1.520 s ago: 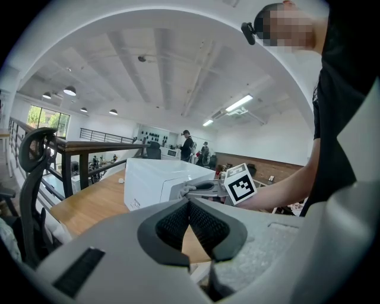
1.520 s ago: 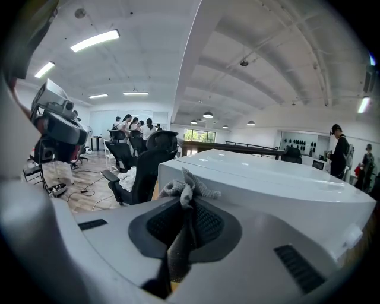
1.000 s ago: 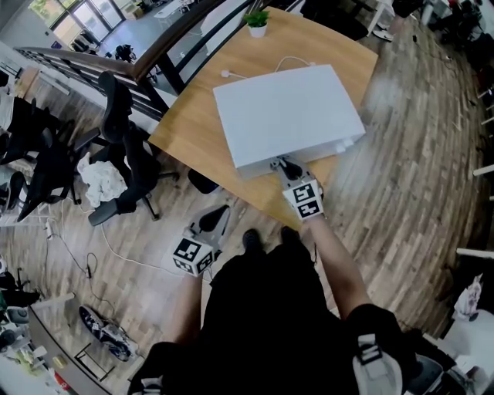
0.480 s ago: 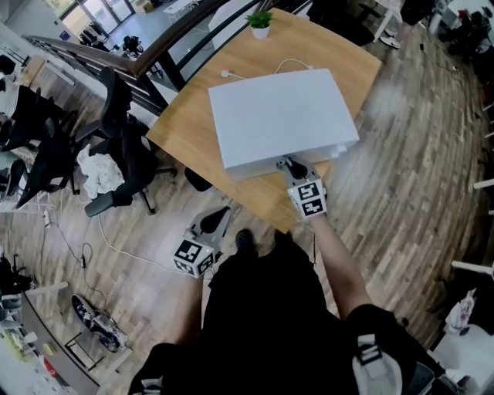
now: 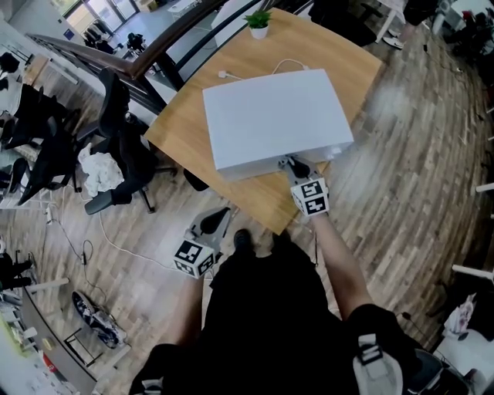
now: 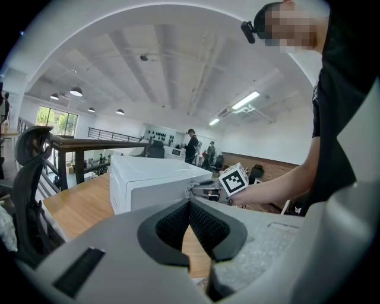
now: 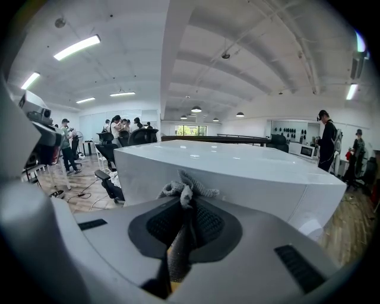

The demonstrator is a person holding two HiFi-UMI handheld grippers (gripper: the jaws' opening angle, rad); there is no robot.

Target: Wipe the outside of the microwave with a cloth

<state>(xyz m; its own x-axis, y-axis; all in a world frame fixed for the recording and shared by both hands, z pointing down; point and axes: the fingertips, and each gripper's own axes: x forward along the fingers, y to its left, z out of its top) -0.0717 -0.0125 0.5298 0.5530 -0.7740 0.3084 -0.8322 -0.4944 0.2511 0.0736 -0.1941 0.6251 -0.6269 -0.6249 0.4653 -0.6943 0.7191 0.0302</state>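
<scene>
Holds left gripper (image 6: 189, 205) nearest, low, off the wooden table (image 5: 179, 116), jaws pressed together, nothing between. Clamps grey cloth (image 7: 184, 191) in right gripper (image 7: 185, 205), jaws tight on it, cloth bunch up against near face of white microwave (image 5: 270, 116). Microwave mid-table; white cable (image 5: 255, 72) and potted plant (image 5: 258, 23) beyond, far edge.

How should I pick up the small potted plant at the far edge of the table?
Grip the white pot across its wall, below the leaves, jaws level. It stands upright near the table's far edge, and coming from above would likely crush the leaves. Probably use the left gripper, shut and empty, reaching round the microwave's left side; the right gripper holds the cloth.
</scene>
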